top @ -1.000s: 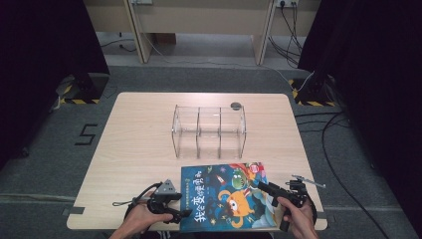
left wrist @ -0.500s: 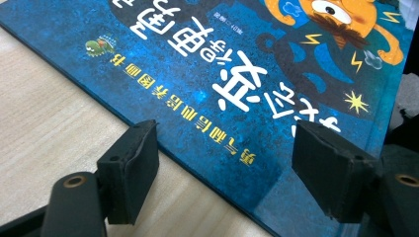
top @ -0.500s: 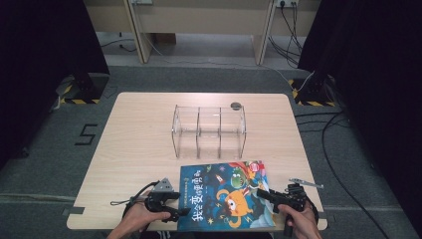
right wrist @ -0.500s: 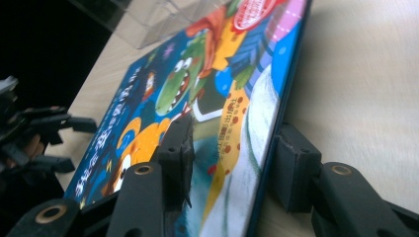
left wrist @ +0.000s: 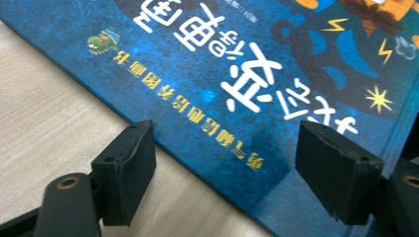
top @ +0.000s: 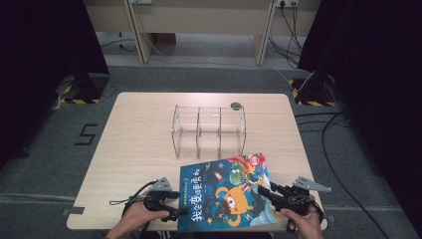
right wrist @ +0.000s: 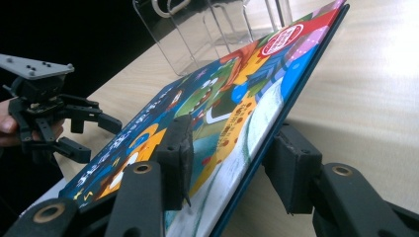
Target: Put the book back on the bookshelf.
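**Picture book gripped at its right edge**

High view: a colourful hardcover picture book with a blue cover and an orange cartoon monster [top: 226, 194] lies at the near edge of the pale wooden worktop [top: 134, 134]. Just beyond its far edge stands a clear acrylic three-compartment rack [top: 209, 130], with a small dark round disc [top: 235, 105] near the rack's far right corner. The left claw [top: 180, 203] sits at the book's left edge; the right claw [top: 263, 190] reaches onto its right side.

Left gripper view: the left claw [left wrist: 237, 173] is spread wide, one jaw over the wood, the other over the blue cover [left wrist: 257, 74].

Right gripper view: the right claw [right wrist: 232, 163] pinches the book's [right wrist: 222, 108] edge, one jaw on the cover, the other beneath, and that side is tilted up off the worktop.
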`<state>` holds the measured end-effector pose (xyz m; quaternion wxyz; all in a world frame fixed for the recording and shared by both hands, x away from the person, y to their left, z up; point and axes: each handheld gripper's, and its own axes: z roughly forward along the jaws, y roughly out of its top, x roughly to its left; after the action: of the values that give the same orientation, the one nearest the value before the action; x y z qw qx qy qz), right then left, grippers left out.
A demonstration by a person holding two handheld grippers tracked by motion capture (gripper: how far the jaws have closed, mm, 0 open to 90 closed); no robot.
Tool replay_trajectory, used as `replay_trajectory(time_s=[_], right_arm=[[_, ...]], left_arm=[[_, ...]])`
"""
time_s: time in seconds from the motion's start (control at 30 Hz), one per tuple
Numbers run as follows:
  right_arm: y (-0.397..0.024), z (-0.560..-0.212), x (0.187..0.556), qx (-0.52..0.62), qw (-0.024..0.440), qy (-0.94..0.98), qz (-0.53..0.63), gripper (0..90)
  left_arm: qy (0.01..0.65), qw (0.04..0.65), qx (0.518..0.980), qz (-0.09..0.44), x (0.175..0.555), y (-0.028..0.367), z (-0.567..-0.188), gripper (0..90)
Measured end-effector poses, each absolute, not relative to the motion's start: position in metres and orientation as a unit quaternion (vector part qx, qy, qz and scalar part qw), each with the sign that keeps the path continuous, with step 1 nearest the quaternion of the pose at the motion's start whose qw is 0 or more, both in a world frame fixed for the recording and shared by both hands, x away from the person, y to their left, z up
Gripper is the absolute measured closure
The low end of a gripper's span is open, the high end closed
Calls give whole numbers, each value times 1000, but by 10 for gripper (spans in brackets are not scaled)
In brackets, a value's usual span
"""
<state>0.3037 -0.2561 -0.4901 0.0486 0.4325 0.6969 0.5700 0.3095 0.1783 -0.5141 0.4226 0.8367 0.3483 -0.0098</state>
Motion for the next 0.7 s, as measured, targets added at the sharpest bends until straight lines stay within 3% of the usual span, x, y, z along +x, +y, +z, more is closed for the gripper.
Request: replay_trajectory(time_s=[0.33,0.53,0.6,0.7], right_arm=[[-262,-482,302,385,78,713,581,554],[-263,-480,301,363,95,732,568,548],[-262,-481,301,362,95,738,562,544],[-258,-484,302,361,98,752,543,536]], left_arm=[[349,425,836,-14,311,178,-514,223],[348,429,833,-40,311,177,-514,169],[342,430,834,-47,311,174,-514,177],[336,439,830,-74,310,170,-513,296]])
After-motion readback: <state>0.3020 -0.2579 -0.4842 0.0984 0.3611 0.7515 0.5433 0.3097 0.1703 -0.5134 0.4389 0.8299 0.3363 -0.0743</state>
